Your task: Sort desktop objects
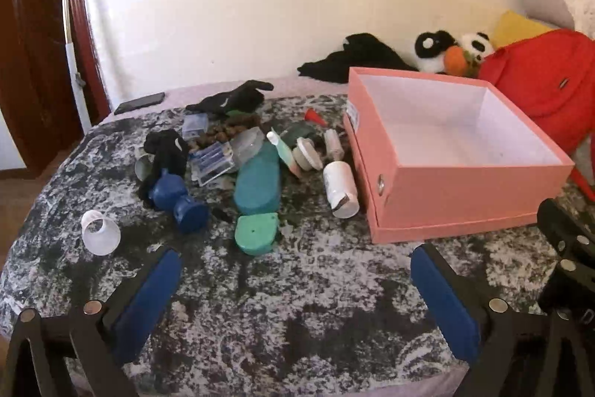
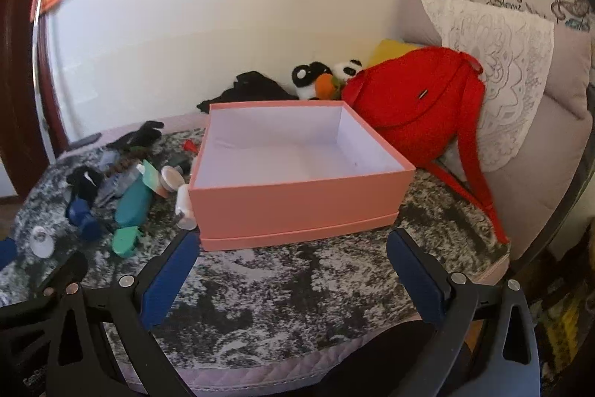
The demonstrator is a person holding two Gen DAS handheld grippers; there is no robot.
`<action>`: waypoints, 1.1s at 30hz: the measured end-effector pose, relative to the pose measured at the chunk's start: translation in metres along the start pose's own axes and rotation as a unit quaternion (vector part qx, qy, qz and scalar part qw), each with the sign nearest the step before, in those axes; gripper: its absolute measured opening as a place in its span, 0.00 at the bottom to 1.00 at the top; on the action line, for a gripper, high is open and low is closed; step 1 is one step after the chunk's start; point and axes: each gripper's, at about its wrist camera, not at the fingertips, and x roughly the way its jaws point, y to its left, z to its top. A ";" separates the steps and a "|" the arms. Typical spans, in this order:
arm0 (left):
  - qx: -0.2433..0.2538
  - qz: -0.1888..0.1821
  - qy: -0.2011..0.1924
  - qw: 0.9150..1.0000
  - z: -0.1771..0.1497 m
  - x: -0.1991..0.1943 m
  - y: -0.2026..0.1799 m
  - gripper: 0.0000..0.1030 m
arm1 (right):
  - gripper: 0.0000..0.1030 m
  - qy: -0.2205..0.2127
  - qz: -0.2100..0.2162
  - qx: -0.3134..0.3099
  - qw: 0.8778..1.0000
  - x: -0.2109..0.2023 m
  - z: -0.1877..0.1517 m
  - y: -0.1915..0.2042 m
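Observation:
A pink open box (image 1: 465, 190) with a bare white inside sits on the marbled cloth; it also shows in the right wrist view (image 2: 293, 199). Left of it lies a pile: a teal case (image 1: 257, 181), a green case (image 1: 256, 233), a white bottle (image 1: 339, 188), a blue dumbbell-shaped object (image 1: 178, 201), a clear cup (image 1: 100, 232), a clear battery box (image 1: 212, 163), a tube (image 1: 283, 148), black socks (image 1: 167, 151). My left gripper (image 1: 295, 285) is open and empty, short of the pile. My right gripper (image 2: 292, 266) is open and empty in front of the box.
A red backpack (image 2: 420, 114) leans behind the box, with panda plush toys (image 2: 323, 79) and black cloth (image 2: 249, 90) by the wall. A phone (image 1: 139, 103) lies at the far left. A black glove (image 1: 238, 97) lies behind the pile. Cushions stand at the right.

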 end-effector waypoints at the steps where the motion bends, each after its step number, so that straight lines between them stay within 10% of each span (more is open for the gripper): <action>1: -0.003 0.003 -0.003 1.000 -0.001 -0.001 0.001 0.99 | 1.00 -0.002 0.003 -0.002 1.000 -0.001 0.000 0.002; 33: -0.066 0.064 0.000 0.996 -0.005 -0.007 0.064 0.99 | 1.00 -0.022 0.086 -0.047 0.995 -0.008 0.002 0.052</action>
